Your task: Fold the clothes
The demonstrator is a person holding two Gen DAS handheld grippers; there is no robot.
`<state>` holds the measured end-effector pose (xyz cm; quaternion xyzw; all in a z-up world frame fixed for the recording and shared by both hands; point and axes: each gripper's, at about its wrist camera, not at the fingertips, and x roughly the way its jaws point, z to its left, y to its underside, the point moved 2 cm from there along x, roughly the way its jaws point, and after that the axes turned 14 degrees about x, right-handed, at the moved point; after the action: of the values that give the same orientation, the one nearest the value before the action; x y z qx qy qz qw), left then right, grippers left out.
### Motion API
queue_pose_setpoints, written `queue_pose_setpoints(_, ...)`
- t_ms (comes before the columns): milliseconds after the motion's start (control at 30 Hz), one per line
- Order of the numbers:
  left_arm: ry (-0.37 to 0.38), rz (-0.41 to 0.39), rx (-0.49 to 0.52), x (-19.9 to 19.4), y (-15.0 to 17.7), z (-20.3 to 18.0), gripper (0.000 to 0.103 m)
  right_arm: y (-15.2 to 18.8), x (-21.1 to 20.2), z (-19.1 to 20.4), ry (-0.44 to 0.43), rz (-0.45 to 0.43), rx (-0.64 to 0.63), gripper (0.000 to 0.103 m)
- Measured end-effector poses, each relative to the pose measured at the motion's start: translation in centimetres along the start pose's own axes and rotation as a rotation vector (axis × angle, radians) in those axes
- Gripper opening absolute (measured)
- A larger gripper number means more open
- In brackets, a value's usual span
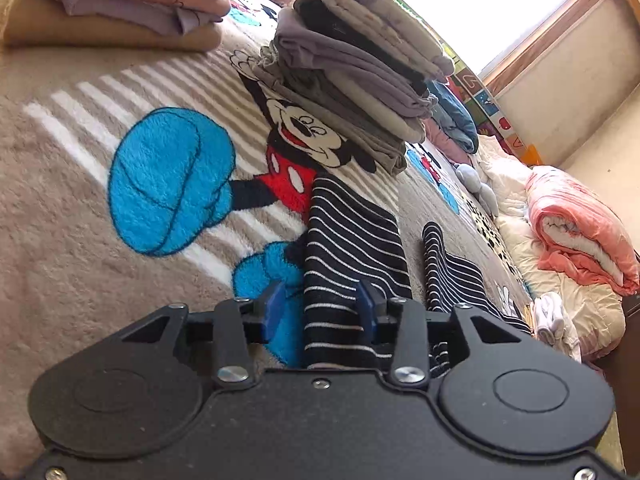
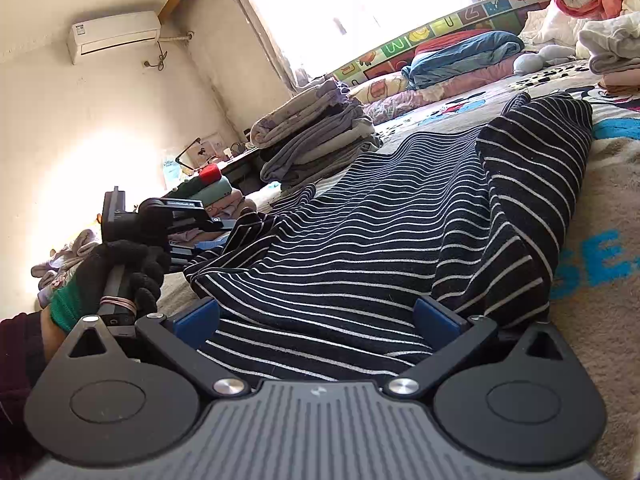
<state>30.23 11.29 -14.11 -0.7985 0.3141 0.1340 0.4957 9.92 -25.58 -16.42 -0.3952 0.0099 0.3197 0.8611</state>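
Observation:
A black garment with thin white stripes (image 2: 380, 224) lies spread on the Mickey Mouse blanket (image 1: 72, 208). In the left wrist view a folded strip of it (image 1: 348, 248) runs between my left gripper's blue pads (image 1: 274, 312). My left gripper (image 1: 320, 312) is open around that strip. My right gripper (image 2: 316, 320) is open wide, its blue pads (image 2: 436, 320) lying on either side of the garment's near edge. One sleeve (image 2: 532, 168) is folded up at the right. The left gripper (image 2: 216, 226) also shows in the right wrist view, held by a gloved hand (image 2: 116, 272).
A stack of folded grey and beige clothes (image 1: 352, 76) stands on the blanket beyond the garment. Another folded pile (image 1: 120, 4) sits at the far left. A rolled pink quilt (image 1: 580, 228), blue bedding (image 2: 464, 56) and a window wall lie beyond.

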Motion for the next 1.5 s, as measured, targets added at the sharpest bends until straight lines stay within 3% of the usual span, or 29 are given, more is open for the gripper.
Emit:
queue_pose_setpoints(267, 0.093, 0.024, -0.032, 3.6, -2.4, 1.2, 0.042, -0.1, -0.2, -0.4, -0.023, -0.006, 0.020, 0.103)
queue_pose_setpoints(433, 0.125, 0.045, 0.000, 5.4, -3.4, 0.7, 0.043, 0.0, -0.3, -0.5, -0.036, -0.010, 0.031, 0.103)
queue_pose_setpoints(533, 0.145, 0.057, 0.019, 6.5, -4.1, 0.5, 0.053, 0.0, -0.3, -0.7, -0.042, -0.013, 0.035, 0.103)
queue_pose_setpoints(667, 0.150, 0.061, 0.061, 6.9, -4.3, 0.1, 0.053, 0.0, -0.4, -0.8, -0.049, -0.016, 0.041, 0.103)
queue_pose_setpoints(733, 0.168, 0.061, 0.056, 6.6, -4.3, 0.3, 0.048, 0.0, -0.4, -0.8, -0.054, -0.017, 0.044, 0.103)
queue_pose_setpoints(800, 0.176, 0.056, 0.062, 6.2, -4.4, 0.5, 0.010, 0.0, -0.4, -0.9, -0.056, -0.018, 0.047, 0.103)
queue_pose_setpoints(967, 0.176, -0.031, 0.073, 3.3, -5.1, 0.0, 0.004, 0.0, -0.4, -1.0, -0.065, -0.022, 0.053, 0.103)
queue_pose_setpoints(1100, 0.174, -0.156, 0.086, -0.5, -5.7, -0.5, 0.003, 0.0, -0.4, -1.1, -0.072, -0.026, 0.059, 0.103)
queue_pose_setpoints(1233, 0.150, -0.155, 0.101, -2.1, -5.4, -0.6, 0.003, -0.1, -0.4, -1.1, -0.073, -0.026, 0.060, 0.103)
queue_pose_setpoints(1267, 0.134, -0.135, 0.108, -2.0, -5.3, -0.6, 0.008, -0.1, -0.4, -1.1, -0.069, -0.025, 0.058, 0.103)
queue_pose_setpoints(1300, 0.121, -0.109, 0.101, -1.5, -5.0, -0.4, 0.032, -0.1, -0.4, -1.0, -0.064, -0.023, 0.055, 0.103)
queue_pose_setpoints(1367, 0.097, -0.059, 0.088, -0.6, -4.5, 0.1, 0.072, -0.1, -0.3, -0.8, -0.053, -0.020, 0.048, 0.103)
queue_pose_setpoints(1500, 0.092, -0.018, 0.082, 1.8, -4.5, 0.7, 0.072, 0.0, -0.3, -0.6, -0.045, -0.019, 0.044, 0.103)
